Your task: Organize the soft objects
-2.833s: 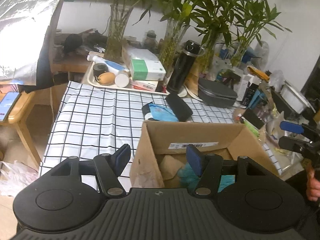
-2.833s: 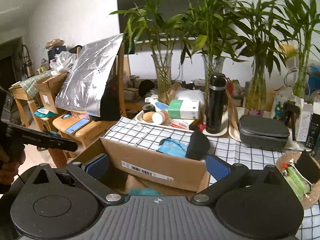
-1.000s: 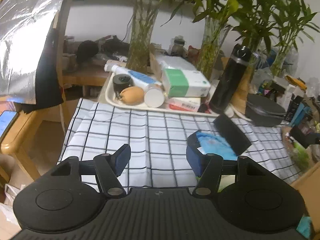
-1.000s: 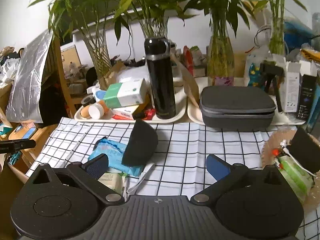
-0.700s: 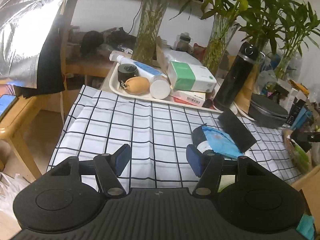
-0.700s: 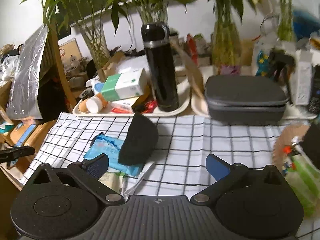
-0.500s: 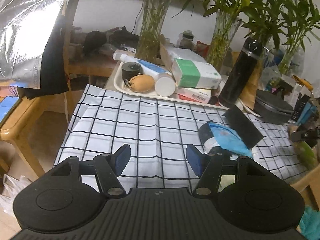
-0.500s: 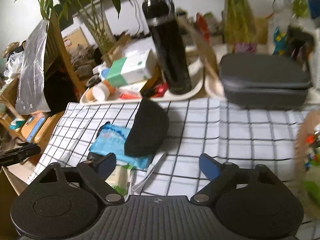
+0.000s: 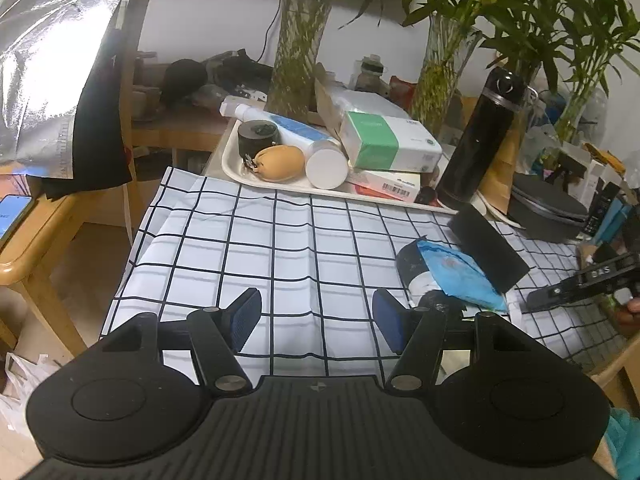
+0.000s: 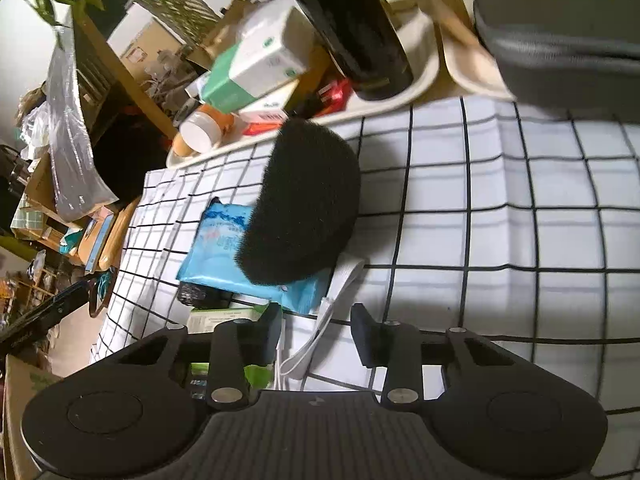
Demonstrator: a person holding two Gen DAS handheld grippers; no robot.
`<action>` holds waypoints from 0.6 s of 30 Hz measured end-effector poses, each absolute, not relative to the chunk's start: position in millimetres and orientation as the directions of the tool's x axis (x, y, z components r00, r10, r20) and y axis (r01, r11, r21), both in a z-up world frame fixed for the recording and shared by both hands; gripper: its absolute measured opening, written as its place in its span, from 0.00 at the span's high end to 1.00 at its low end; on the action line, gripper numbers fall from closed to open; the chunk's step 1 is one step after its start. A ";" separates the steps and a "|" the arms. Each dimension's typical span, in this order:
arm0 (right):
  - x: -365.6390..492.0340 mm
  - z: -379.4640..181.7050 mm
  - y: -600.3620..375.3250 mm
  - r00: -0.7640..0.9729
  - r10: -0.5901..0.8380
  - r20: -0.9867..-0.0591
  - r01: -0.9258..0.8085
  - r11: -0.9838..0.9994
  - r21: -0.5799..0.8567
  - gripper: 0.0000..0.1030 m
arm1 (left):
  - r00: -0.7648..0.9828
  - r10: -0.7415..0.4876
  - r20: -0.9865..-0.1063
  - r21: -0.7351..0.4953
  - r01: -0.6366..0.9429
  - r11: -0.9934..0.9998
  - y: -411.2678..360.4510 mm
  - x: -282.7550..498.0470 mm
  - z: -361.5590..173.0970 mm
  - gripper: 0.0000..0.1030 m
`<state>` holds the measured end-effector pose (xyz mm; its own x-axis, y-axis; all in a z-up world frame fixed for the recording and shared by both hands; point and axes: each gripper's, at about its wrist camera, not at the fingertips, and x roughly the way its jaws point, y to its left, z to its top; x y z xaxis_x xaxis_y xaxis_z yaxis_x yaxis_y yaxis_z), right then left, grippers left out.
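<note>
A black foam sponge (image 10: pixel 304 204) leans on a blue soft pack (image 10: pixel 224 248) on the checked tablecloth (image 10: pixel 520 240). A white strap (image 10: pixel 340 280) runs from under the pack toward me. My right gripper (image 10: pixel 318 320) hangs low just in front of them, its jaws closing. The strap lies between the jaws, and the pads do not press on it. In the left wrist view, the sponge (image 9: pixel 486 248) and pack (image 9: pixel 456 272) sit to the right. My left gripper (image 9: pixel 316 320) is open over bare cloth, with the right gripper (image 9: pixel 580 284) at the far right edge.
A tray (image 9: pixel 240 172) holds boxes, a tube and a jar at the back, beside a black flask (image 9: pixel 480 140) and glass vases. A grey case (image 10: pixel 560 28) lies back right. A green-white box (image 10: pixel 224 316) sits under my right gripper's left finger. A cardboard box corner (image 10: pixel 16 400) shows lower left.
My right gripper has dropped toward the sponge and pack, tilted and rolled, and its jaws have narrowed. My left gripper has barely moved and stays open over the cloth.
</note>
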<state>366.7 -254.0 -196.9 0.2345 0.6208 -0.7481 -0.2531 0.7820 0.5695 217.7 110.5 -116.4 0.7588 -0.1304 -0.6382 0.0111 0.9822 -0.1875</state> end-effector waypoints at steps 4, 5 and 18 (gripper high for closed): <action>371.4 -209.8 -246.6 0.212 0.608 -0.765 -0.243 0.791 0.561 0.65 | 0.757 -0.121 -0.642 -0.171 0.012 0.985 110.3 217.8 -118.3 0.41; 372.0 -210.9 -244.7 0.211 0.604 -0.768 -0.248 0.793 0.556 0.66 | 0.757 -0.120 -0.642 -0.170 0.012 0.985 110.5 217.9 -118.6 0.41; 365.2 -195.0 -229.5 0.272 0.514 -0.814 -0.322 0.845 0.427 0.96 | 0.734 -0.156 -0.661 -0.210 0.019 0.977 113.6 222.0 -121.9 0.41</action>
